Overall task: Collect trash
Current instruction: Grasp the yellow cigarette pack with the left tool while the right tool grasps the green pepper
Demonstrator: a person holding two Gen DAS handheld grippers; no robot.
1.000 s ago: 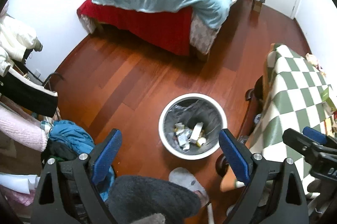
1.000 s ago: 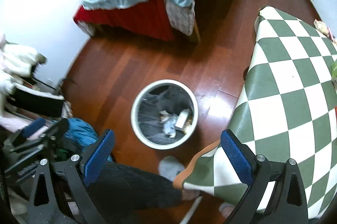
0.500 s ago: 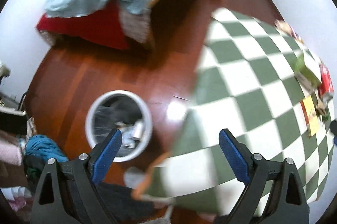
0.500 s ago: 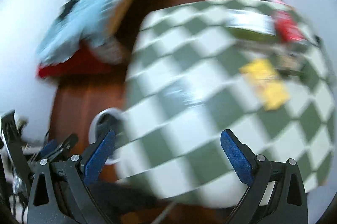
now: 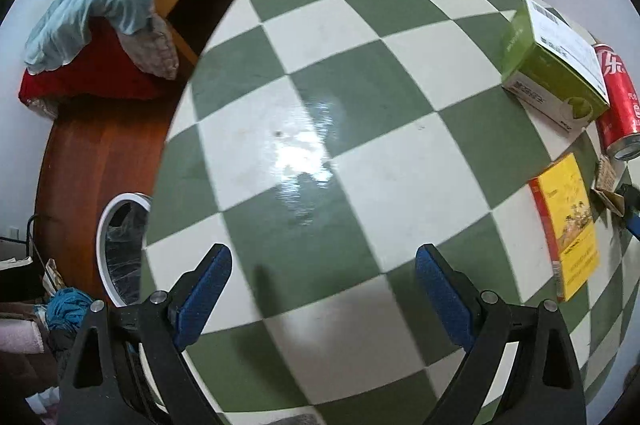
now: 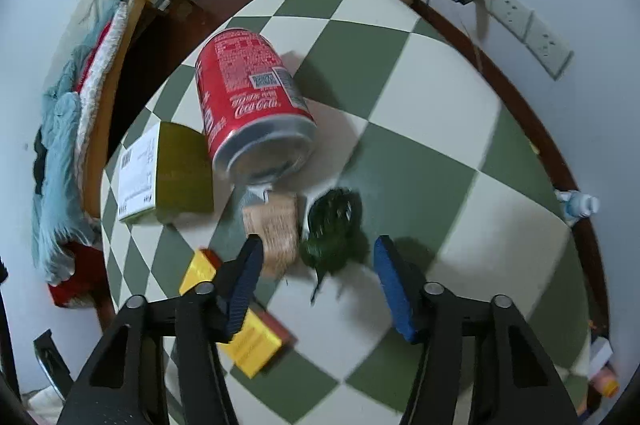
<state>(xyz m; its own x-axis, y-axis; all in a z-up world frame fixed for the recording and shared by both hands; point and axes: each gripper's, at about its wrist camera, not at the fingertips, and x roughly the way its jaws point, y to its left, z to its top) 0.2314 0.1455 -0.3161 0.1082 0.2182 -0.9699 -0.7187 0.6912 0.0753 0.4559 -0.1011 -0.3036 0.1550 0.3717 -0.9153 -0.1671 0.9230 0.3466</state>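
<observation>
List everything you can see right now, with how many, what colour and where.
Soda can: one, red, upright on the table.
Box: one, green and white, left of the can.
Flat pack: one, yellow, table's near edge.
Brown wrapper: one, below the can.
Dark green wrapper: one, right of the brown one.
Table: one, green-white checked.
Bin: one, white, on the floor.
Bed: one, blue cover, red sheet.
Left gripper: open, over bare table.
Right gripper: open, above the wrappers.

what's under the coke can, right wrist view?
The red can stands on the checkered tablecloth. Its rim overlaps the tan wrapper in this view; whether they touch is unclear.
</observation>
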